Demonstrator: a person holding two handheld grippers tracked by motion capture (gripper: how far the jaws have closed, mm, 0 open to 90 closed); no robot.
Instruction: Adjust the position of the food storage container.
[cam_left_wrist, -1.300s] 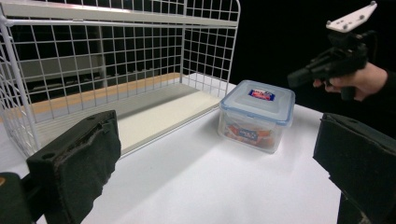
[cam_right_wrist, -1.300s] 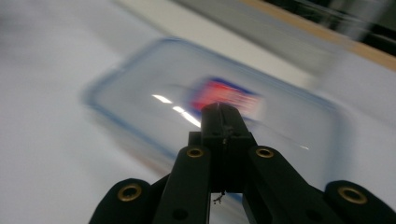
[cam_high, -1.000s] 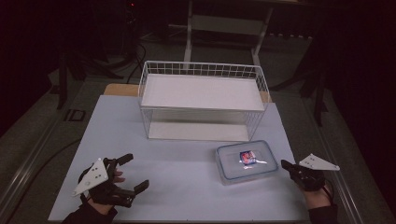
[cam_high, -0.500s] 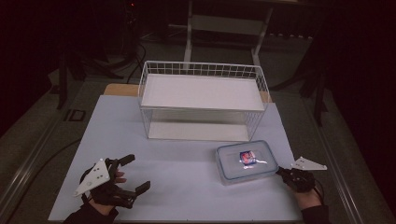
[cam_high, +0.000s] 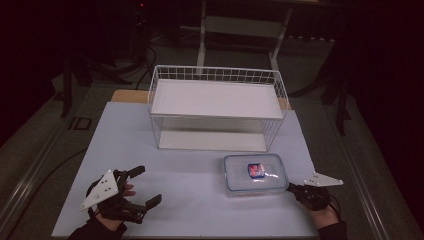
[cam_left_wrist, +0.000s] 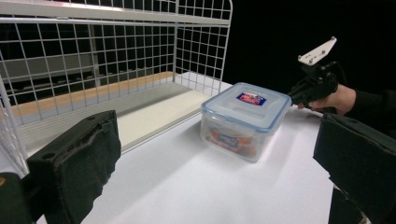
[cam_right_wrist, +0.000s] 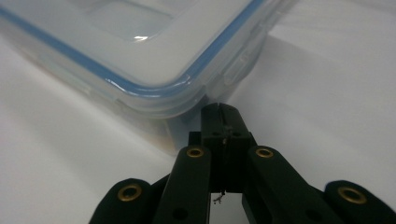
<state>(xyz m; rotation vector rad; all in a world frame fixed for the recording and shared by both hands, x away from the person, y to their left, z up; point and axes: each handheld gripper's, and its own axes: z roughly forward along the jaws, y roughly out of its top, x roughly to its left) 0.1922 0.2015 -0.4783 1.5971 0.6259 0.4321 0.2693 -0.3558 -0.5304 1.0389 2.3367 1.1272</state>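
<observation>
While the left claw (cam_high: 145, 187) rests near the front left corner of the desk (cam_high: 200, 175) with its jaws spread wide and nothing between them, the right claw (cam_high: 292, 188) sits low at the front right with its jaws pressed together. Its tip points at the near right corner of a clear plastic box (cam_high: 255, 174), just under the rim of the blue-edged lid; in the right gripper view the closed tip (cam_right_wrist: 219, 114) lies right against the box (cam_right_wrist: 140, 60), though whether it actually touches cannot be told. The box stands on the desk, right of centre, just in front of a white wire basket (cam_high: 217, 75) and apart from it. A small red and blue label (cam_high: 256, 170) marks the lid, and orange contents show through the wall in the left gripper view (cam_left_wrist: 233, 140). In that view, the right claw (cam_left_wrist: 294, 95) and the hand (cam_left_wrist: 338, 99) holding it appear beyond the box.
</observation>
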